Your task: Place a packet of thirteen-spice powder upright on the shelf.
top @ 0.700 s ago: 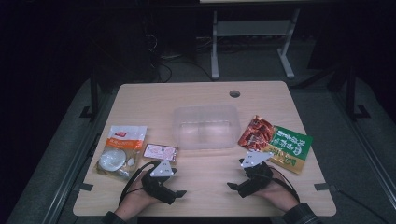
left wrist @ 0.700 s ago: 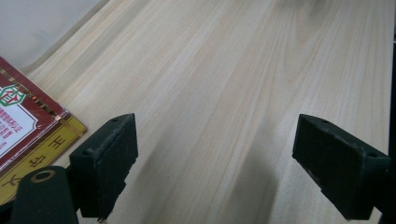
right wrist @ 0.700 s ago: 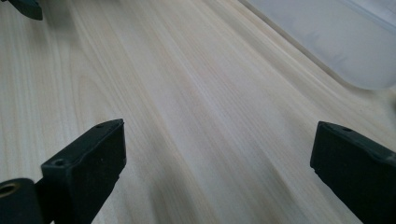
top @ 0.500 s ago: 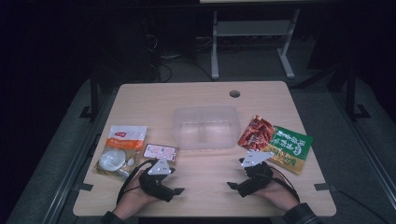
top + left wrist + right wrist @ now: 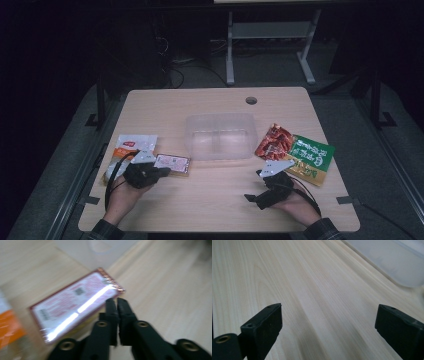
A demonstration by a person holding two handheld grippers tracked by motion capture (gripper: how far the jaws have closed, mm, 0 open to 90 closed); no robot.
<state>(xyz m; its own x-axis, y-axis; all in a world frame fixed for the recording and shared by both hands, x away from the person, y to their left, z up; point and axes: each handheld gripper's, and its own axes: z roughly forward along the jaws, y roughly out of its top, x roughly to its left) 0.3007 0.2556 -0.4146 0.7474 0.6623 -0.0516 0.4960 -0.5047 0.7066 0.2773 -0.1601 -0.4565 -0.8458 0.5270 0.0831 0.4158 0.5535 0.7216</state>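
Note:
My left gripper [image 5: 161, 171] is shut, its jaws pressed together with nothing between them. In the left gripper view its tips [image 5: 117, 302] sit at the near edge of a flat pink-and-red packet [image 5: 75, 302], close to one corner; whether they touch it I cannot tell. The same packet [image 5: 172, 163] lies left of the table's middle. My right gripper [image 5: 251, 197] rests low near the front right, open wide. In the right gripper view [image 5: 329, 315] there is bare wood between its jaws.
A clear plastic tub [image 5: 220, 136] stands at the table's centre, its corner [image 5: 392, 262] ahead of the right gripper. A red snack bag [image 5: 275, 142] and a green one [image 5: 311, 157] lie at the right. An orange-and-white packet [image 5: 132, 143] lies at the left.
My left hand has moved left and away from the front edge, up to the pink packet. The right hand has stayed about where it was.

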